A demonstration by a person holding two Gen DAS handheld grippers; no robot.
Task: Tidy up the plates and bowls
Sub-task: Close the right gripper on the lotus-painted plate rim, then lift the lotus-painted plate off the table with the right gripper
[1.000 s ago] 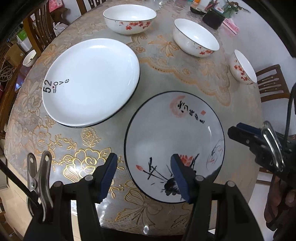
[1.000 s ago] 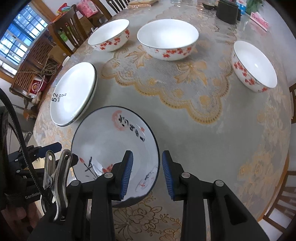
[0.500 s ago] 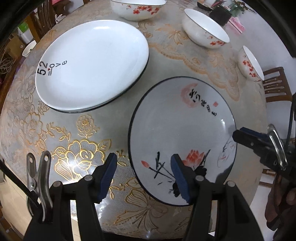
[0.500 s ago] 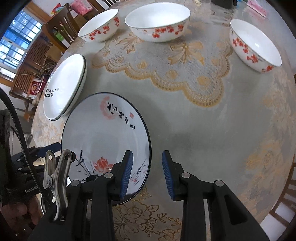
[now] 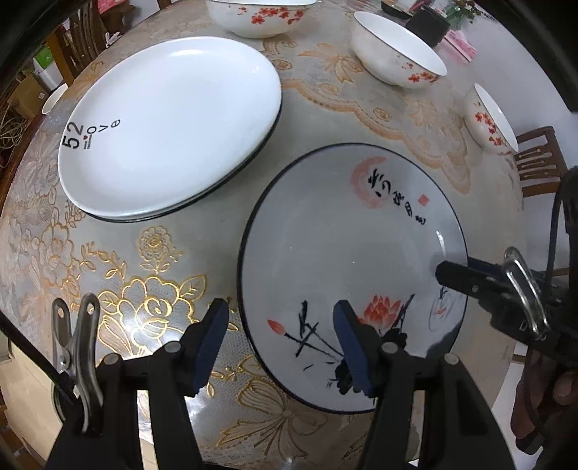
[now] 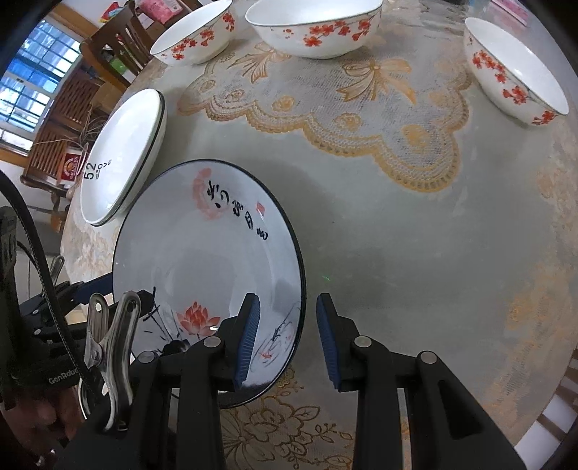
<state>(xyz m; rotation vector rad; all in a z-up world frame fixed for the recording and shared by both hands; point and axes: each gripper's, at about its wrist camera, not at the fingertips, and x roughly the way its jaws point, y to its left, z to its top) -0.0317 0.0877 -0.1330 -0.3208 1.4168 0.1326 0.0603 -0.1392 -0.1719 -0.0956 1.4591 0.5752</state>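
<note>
With rim between pads, both tools straddle painted plate (image 5: 346,231).

Count of items on the round table (image 6: 415,224). Plates: one painted plate (image 5: 346,253) with a dark rim, lotus design and calligraphy; one white plate (image 5: 169,119) printed "52 love", resting on what appears to be a second dark-rimmed plate beneath it, of which only the edge shows, so the stack count cannot be confirmed beyond two. Bowls: three white bowls with red blossom pattern, namely the large bowl (image 6: 314,27), the left bowl (image 6: 195,36) and the right bowl (image 6: 513,68). Grippers: two, the left gripper (image 5: 280,343) and the right gripper (image 6: 287,334). Wooden chairs partly visible at the table edge: at least two (image 6: 108,43) (image 5: 538,159).
</note>
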